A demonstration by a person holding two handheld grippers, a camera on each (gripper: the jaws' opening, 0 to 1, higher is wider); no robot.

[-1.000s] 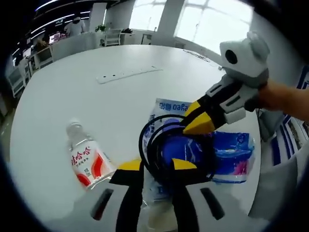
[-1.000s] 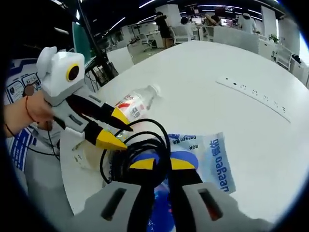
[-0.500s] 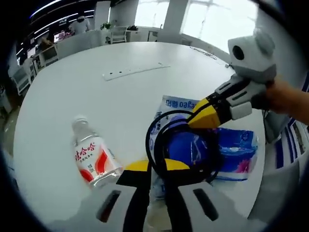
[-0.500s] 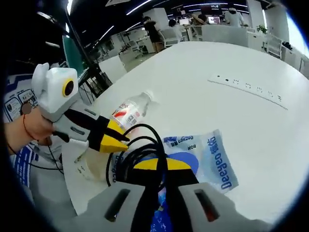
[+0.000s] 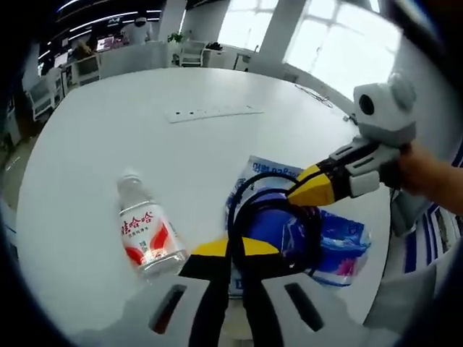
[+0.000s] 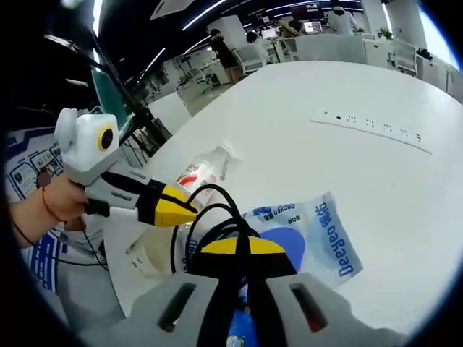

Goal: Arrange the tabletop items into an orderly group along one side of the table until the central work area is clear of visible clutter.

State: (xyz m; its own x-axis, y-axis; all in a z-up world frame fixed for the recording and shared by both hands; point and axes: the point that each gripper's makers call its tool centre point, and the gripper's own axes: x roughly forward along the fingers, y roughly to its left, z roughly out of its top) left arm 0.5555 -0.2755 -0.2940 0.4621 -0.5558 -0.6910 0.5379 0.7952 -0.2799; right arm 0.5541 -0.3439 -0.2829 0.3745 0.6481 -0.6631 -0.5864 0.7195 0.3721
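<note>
Black cable loops over the blue wipes pack at lower centre, pinched between the closed left gripper and the closed right gripper. Left of them lies a water bottle; the white table spreads bare toward the power strip at top.

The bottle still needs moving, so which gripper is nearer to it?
Left. The left gripper sits just beside the bottle; the right gripper is beyond the black cable, farther off.
</note>
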